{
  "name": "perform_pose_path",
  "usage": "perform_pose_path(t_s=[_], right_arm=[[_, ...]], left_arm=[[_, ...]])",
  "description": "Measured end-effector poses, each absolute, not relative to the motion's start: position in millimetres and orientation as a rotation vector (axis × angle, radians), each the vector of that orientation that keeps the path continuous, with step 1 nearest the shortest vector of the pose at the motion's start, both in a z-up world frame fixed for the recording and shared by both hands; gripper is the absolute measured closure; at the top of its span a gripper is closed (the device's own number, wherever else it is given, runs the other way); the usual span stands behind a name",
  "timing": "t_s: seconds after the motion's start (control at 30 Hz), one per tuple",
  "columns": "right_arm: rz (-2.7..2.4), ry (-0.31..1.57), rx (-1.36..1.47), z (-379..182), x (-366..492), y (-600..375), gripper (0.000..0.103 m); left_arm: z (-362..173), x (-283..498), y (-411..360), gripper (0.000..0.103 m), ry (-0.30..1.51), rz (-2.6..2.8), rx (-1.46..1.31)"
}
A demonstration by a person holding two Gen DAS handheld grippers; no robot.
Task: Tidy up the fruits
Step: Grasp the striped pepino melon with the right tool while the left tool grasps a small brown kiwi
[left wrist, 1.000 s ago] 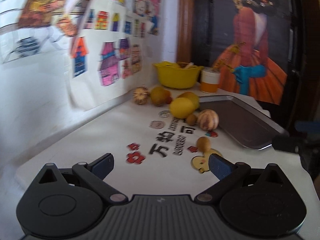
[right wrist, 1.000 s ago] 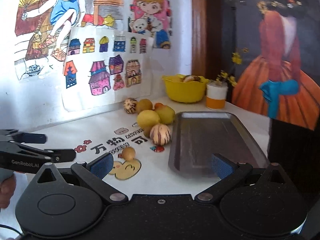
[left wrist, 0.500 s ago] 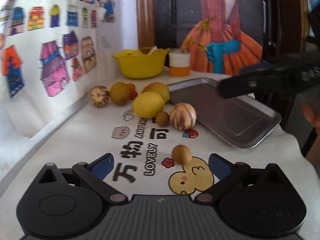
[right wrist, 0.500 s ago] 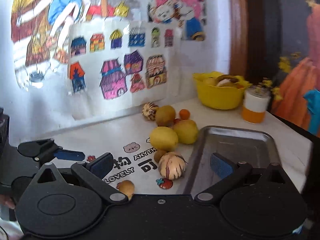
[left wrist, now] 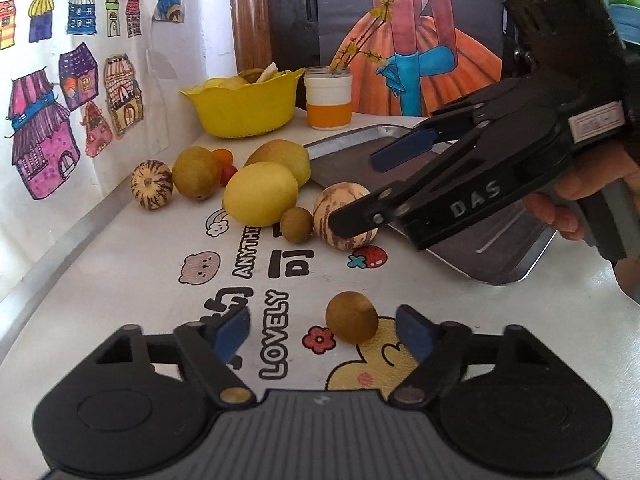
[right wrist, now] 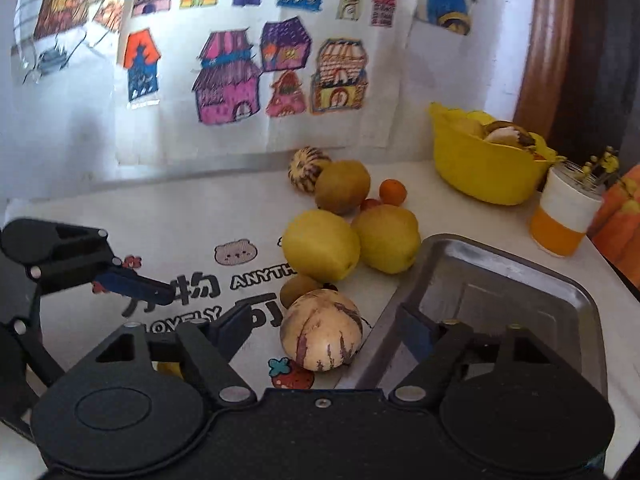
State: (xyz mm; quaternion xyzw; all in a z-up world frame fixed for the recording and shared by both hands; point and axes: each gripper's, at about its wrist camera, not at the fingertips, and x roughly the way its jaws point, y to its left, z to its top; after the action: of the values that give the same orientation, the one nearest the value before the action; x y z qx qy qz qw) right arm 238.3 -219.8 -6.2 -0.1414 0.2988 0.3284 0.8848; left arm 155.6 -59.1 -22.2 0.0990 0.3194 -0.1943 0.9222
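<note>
A small brown round fruit (left wrist: 352, 322) lies on the printed table cover between the fingers of my open left gripper (left wrist: 324, 334), nearer the right finger and untouched. My right gripper (right wrist: 324, 324) is open around a large cream fruit with purple stripes (right wrist: 320, 334), which sits beside the metal tray (right wrist: 500, 292). In the left wrist view the right gripper (left wrist: 356, 190) reaches in from the right over the tray (left wrist: 500, 256), held by a hand. Behind lie a lemon (left wrist: 260, 194), a second yellow fruit (left wrist: 280, 156), a kiwi (left wrist: 196, 176) and a small striped fruit (left wrist: 152, 184).
A yellow bowl (left wrist: 240, 108) with peelings and a white-and-orange cup (left wrist: 328, 100) stand at the back. A tiny brown fruit (left wrist: 296, 224) and small orange fruits (left wrist: 222, 155) lie among the pile. A wall with drawings runs along the left.
Both grippers have moved forward and lower. The small brown fruit now lies between the left fingers, and the striped fruit between the right fingers. No fruit has moved.
</note>
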Motion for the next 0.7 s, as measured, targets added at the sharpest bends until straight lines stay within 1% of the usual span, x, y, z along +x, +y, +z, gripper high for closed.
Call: perform_pose_path(t_s=[0.13, 0.17, 0.2, 0.27, 0.3, 0.37, 0.4, 0.47, 0.5, 0.7], right_arm=[[0.715, 0.616, -0.335, -13, 242, -214, 0.029], [0.718, 0.619, -0.339, -14, 242, -213, 0.032], [0.721, 0.623, -0.345, -15, 243, -211, 0.036], [0.719, 0.63, -0.358, -18, 245, -209, 0.041], [0.717, 0.635, -0.363, -19, 247, -208, 0.044], [0.712, 0.643, -0.367, -22, 249, -208, 0.047], [0.711, 0.646, -0.368, -22, 249, -208, 0.05], [0.708, 0.645, -0.367, -24, 249, -209, 0.05], [0.707, 0.642, -0.366, -24, 248, -209, 0.05], [0.696, 0.623, -0.301, -21, 247, -217, 0.05]], left_arm=[[-23, 158, -59, 0.033, 0.665, -0.428, 0.201], [-23, 158, -59, 0.037, 0.665, -0.434, 0.204], [-23, 158, -60, 0.04, 0.664, -0.44, 0.21], [-23, 157, -62, 0.046, 0.66, -0.448, 0.217], [-23, 157, -63, 0.048, 0.66, -0.451, 0.221], [-22, 158, -66, 0.057, 0.66, -0.46, 0.229], [-22, 158, -66, 0.06, 0.662, -0.464, 0.23], [-22, 157, -68, 0.071, 0.668, -0.472, 0.229], [-21, 157, -68, 0.072, 0.671, -0.472, 0.231], [-17, 159, -69, 0.072, 0.681, -0.452, 0.23]])
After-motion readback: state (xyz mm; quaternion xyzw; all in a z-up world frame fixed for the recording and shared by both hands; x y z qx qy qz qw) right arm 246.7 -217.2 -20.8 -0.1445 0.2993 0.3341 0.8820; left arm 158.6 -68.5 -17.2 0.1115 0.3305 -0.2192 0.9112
